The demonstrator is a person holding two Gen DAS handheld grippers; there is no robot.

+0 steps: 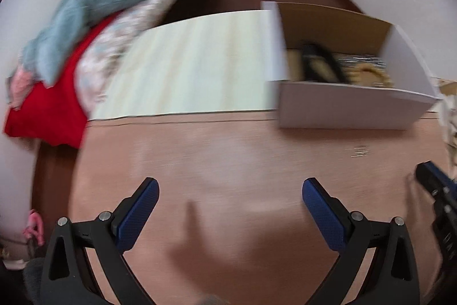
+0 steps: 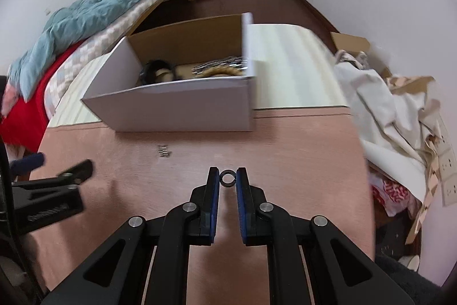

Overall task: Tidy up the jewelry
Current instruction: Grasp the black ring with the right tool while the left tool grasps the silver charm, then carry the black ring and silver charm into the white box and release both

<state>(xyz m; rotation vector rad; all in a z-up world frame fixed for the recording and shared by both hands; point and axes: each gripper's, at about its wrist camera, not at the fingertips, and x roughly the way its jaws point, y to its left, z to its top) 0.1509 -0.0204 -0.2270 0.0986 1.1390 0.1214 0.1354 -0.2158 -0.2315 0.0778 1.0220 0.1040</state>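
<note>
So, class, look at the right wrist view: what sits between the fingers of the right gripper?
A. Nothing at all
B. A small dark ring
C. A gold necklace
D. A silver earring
B: the right gripper has its blue-padded fingers closed onto a small dark ring, held at the fingertips above the pinkish table.

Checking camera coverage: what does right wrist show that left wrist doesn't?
Right wrist only: black ring pinched at the right hand-held gripper tips; cream cloth pile at the table's right.
Left wrist only: left hand-held gripper open, nothing between its fingers.
Both: white box, small silver pieces on the table, bed with blue blanket.
</note>
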